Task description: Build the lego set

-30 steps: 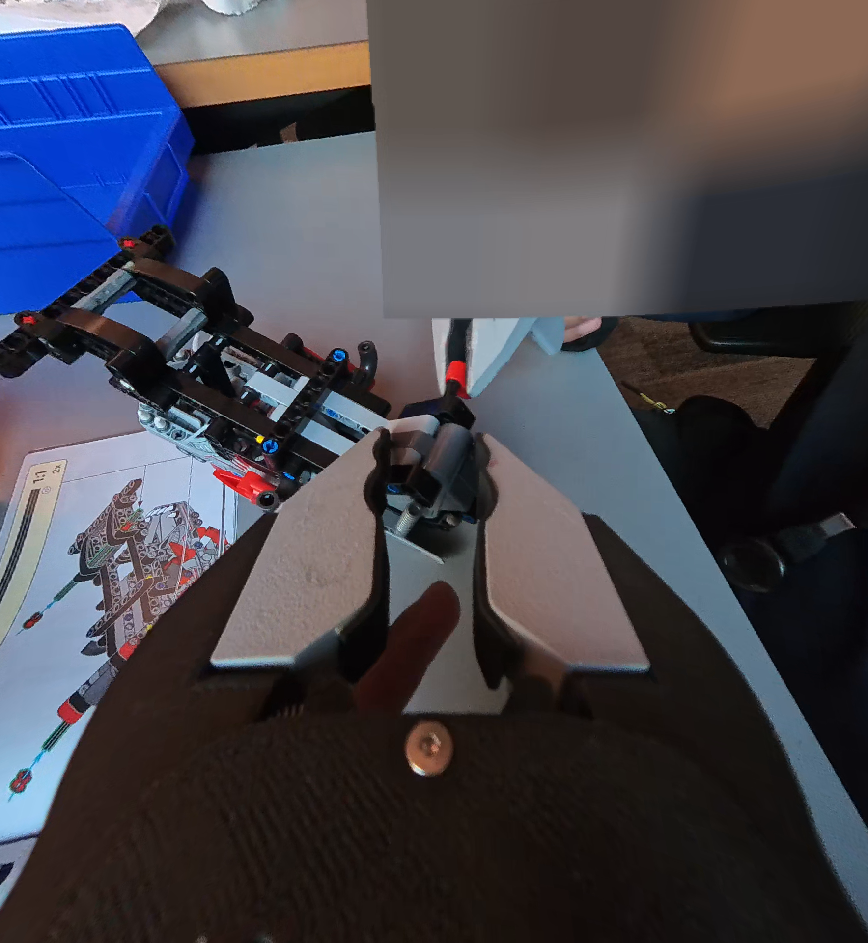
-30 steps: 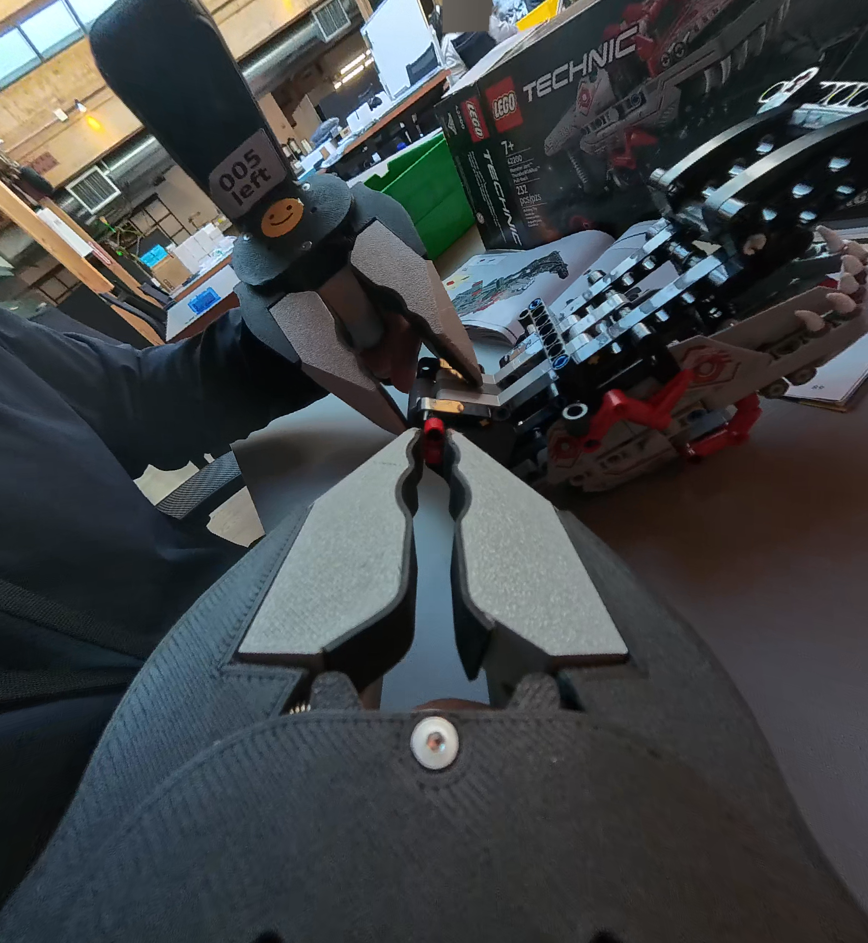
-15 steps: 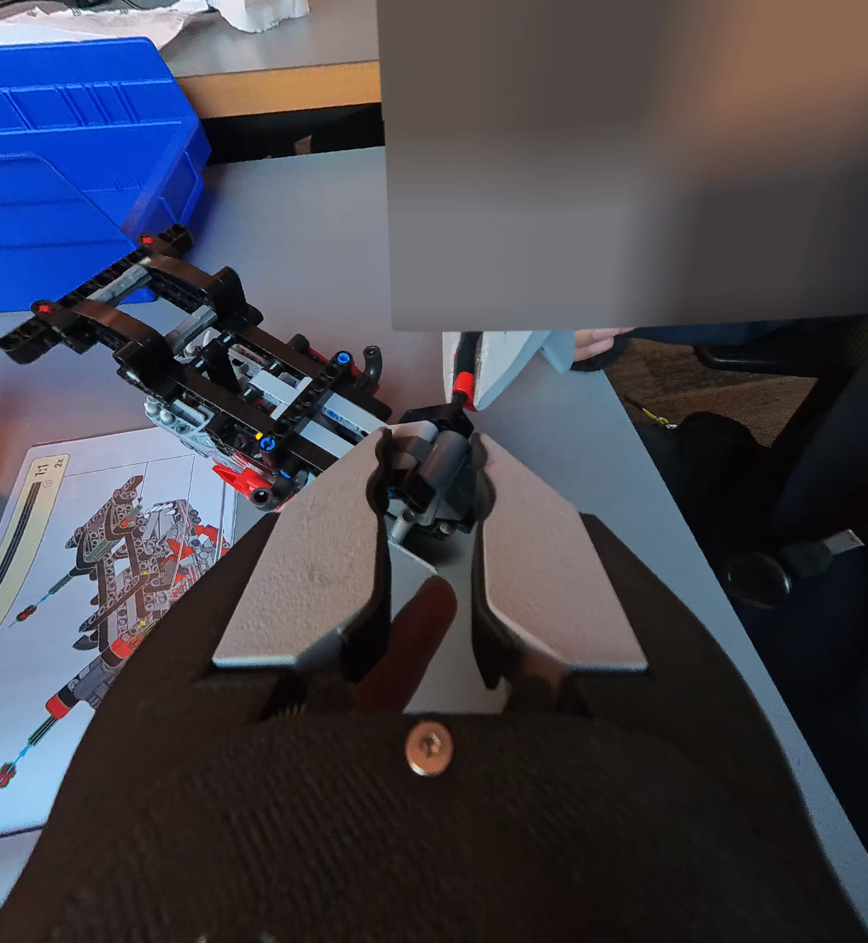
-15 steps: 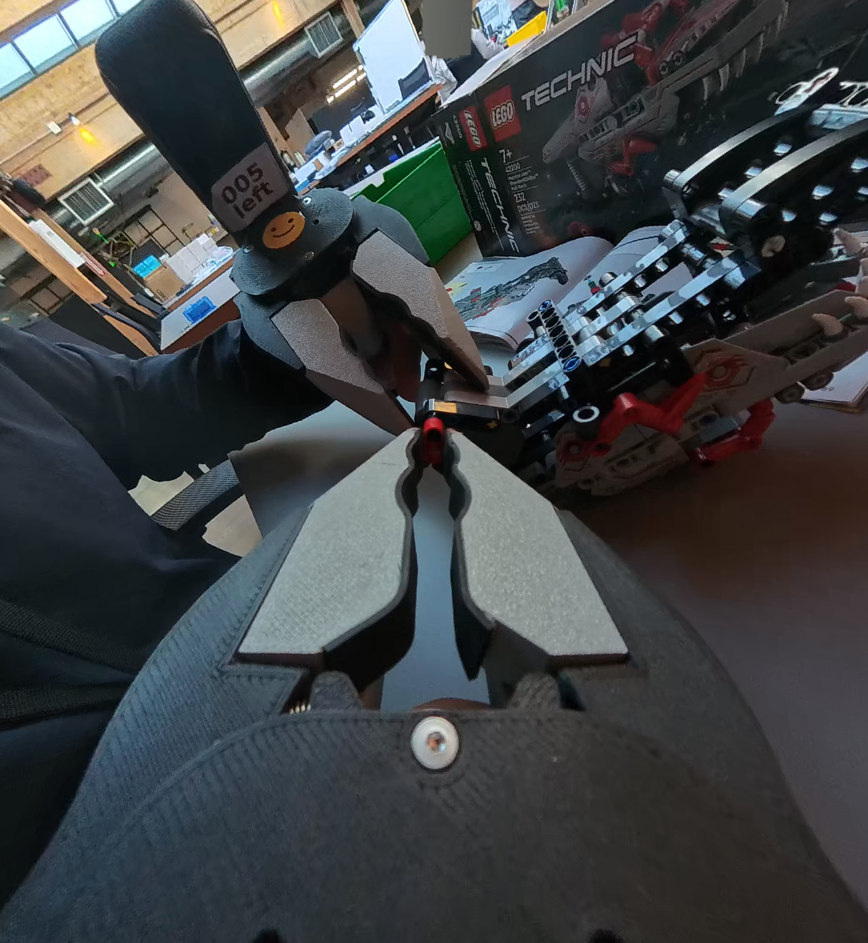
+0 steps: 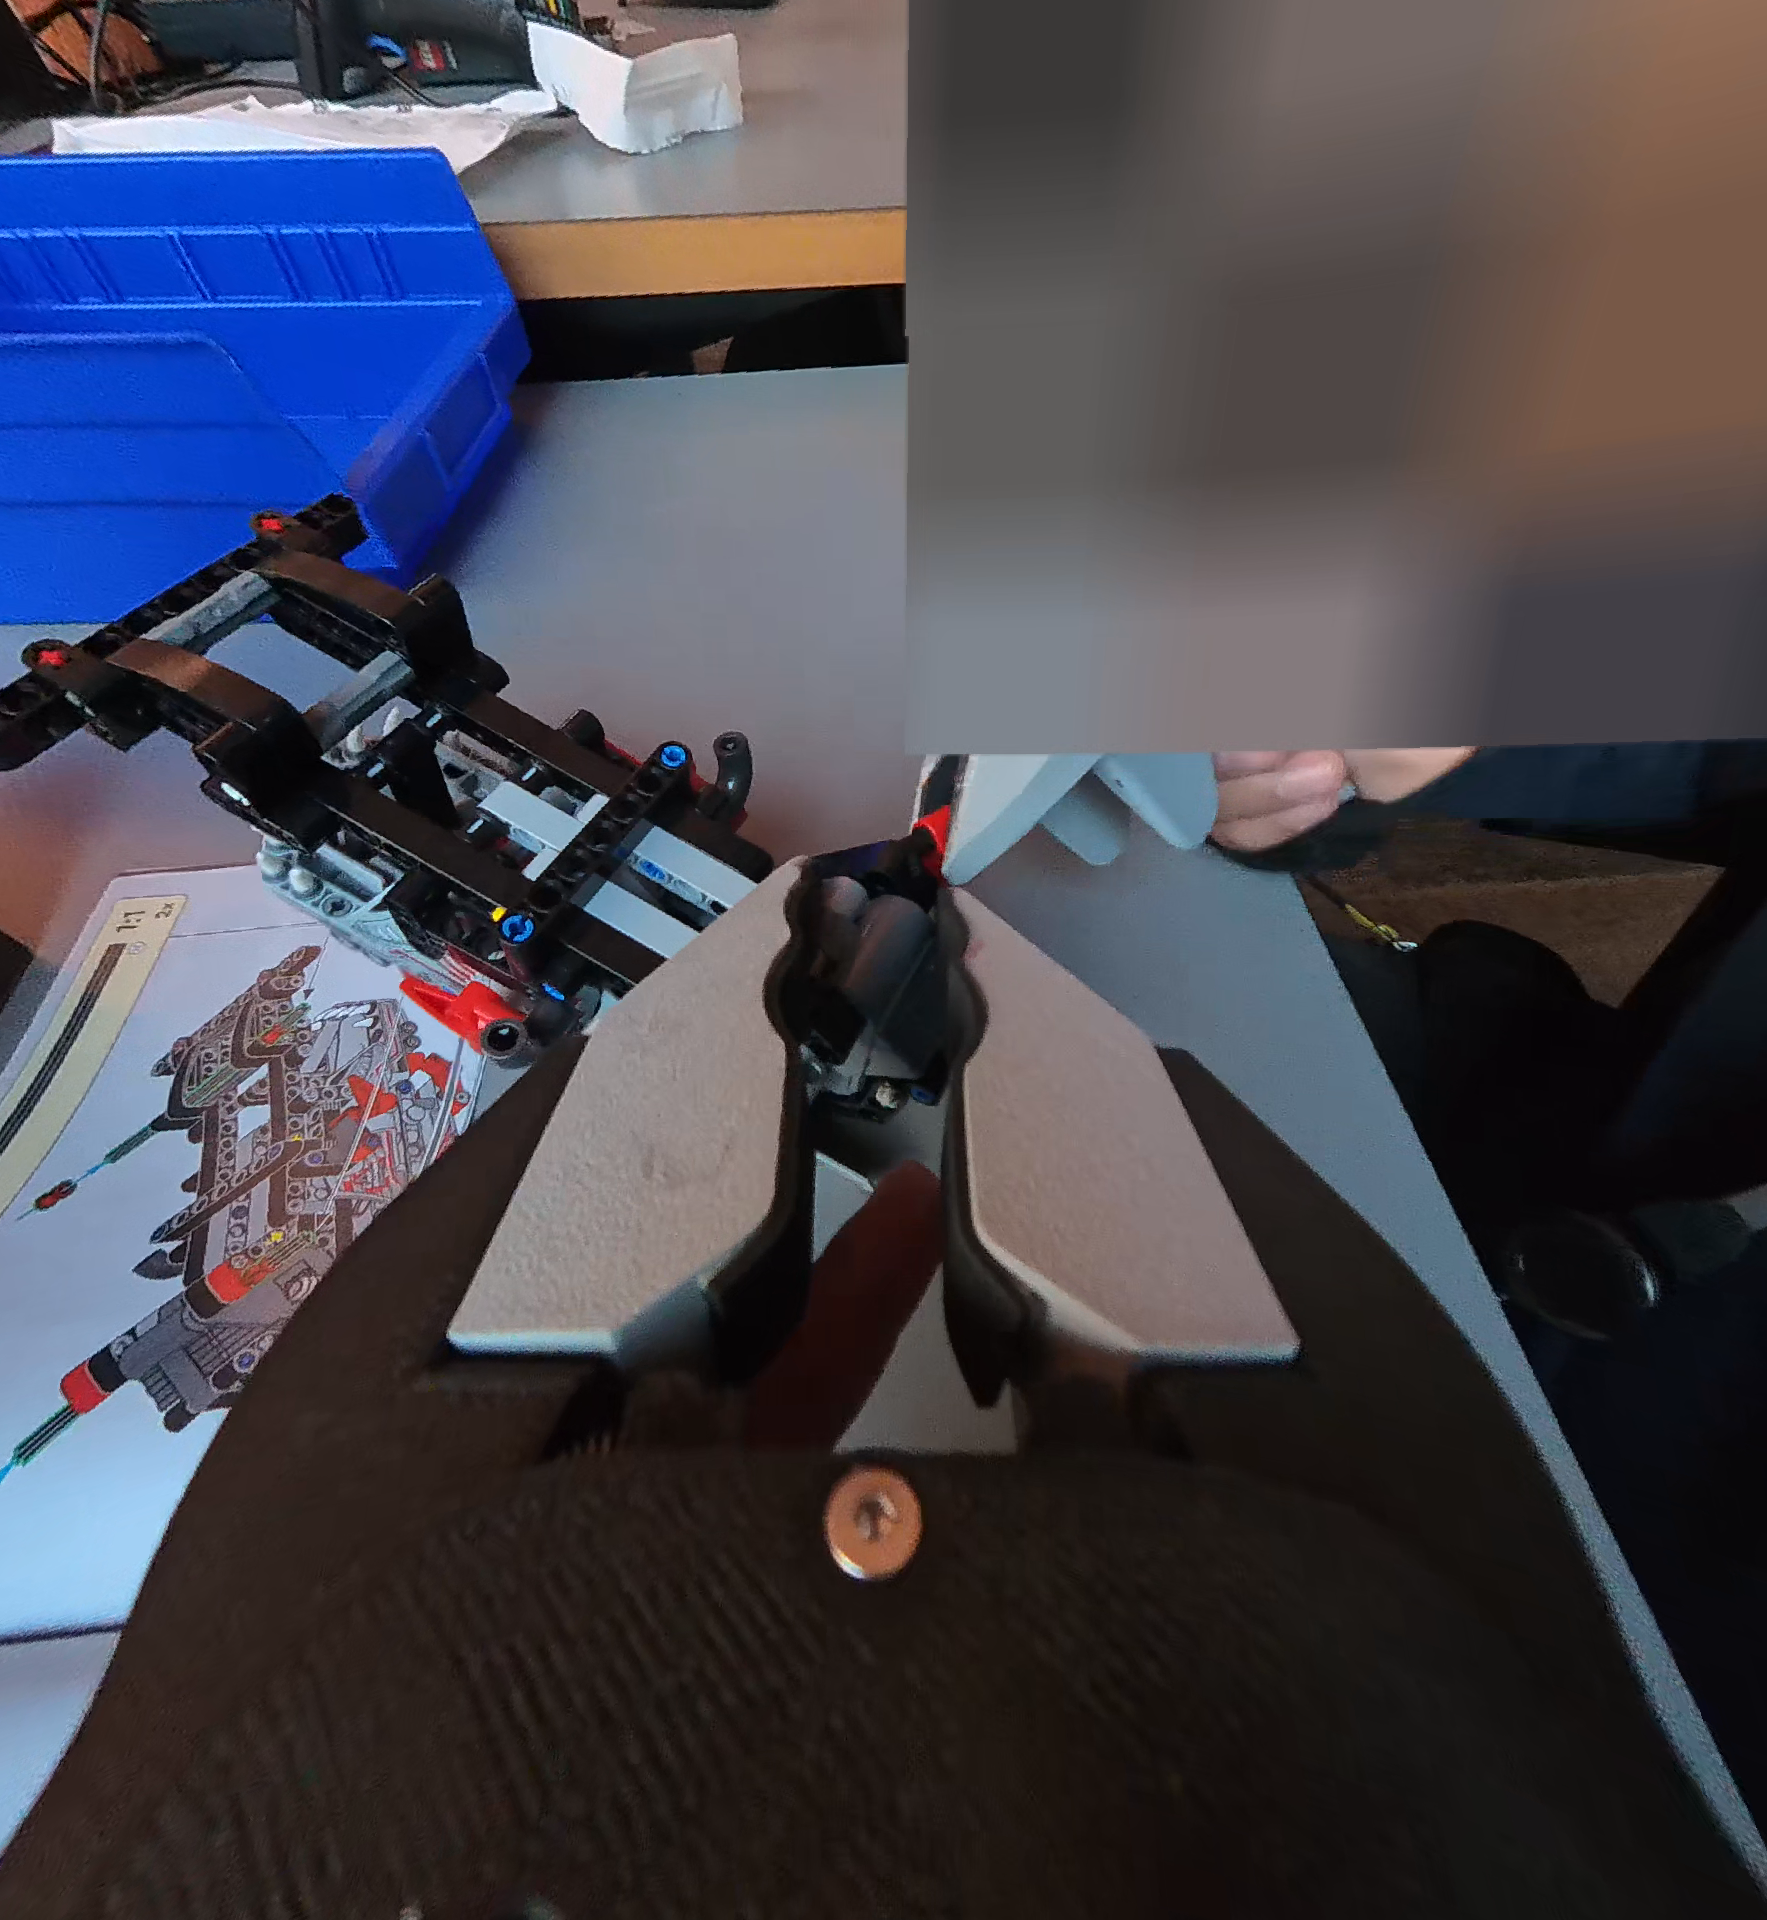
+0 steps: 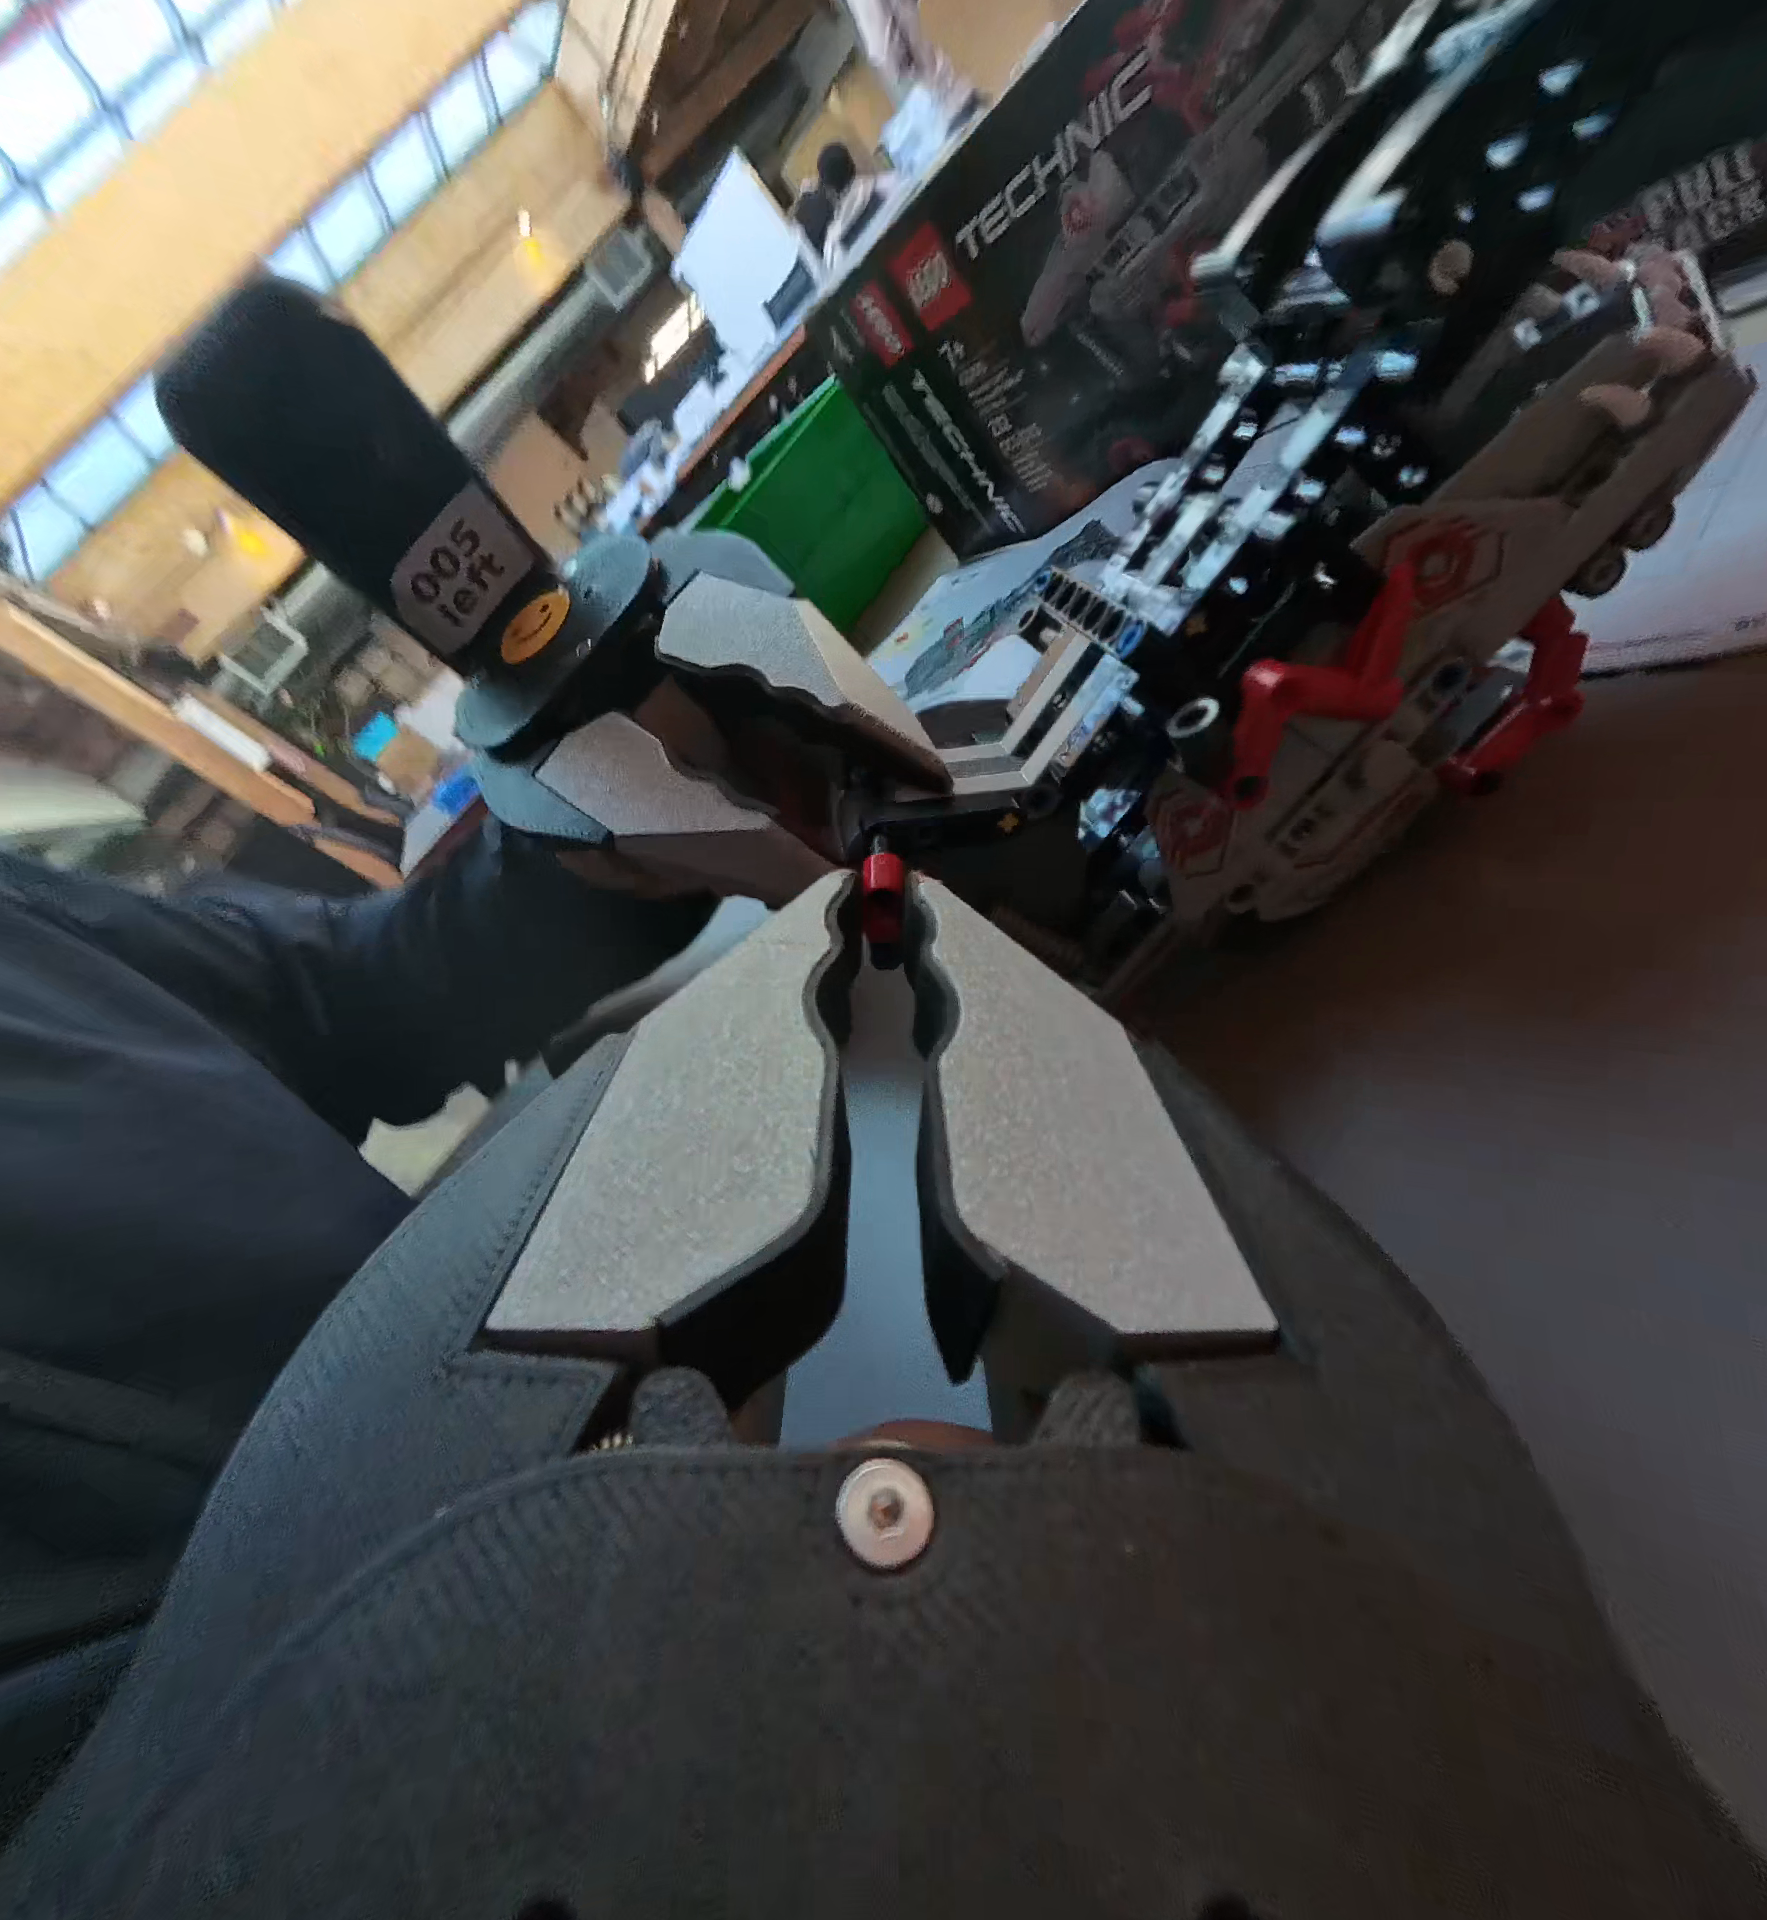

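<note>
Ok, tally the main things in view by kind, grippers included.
Grippers: 2, the left gripper and right gripper
Lego model: 1
Red-tipped pin: 1
Bins: 2, the blue bin and green bin
Instruction booklet: 1
Lego box: 1
Total: 8

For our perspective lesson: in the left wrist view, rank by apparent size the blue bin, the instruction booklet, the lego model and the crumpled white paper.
1. blue bin
2. instruction booklet, nearer the camera, so unsure against the bin
3. lego model
4. crumpled white paper

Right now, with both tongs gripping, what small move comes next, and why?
Probably push the red pin forward into the model's black end block. The right tongs pinch it just short of that block, while the left tongs clamp the model's end to brace it.
</note>
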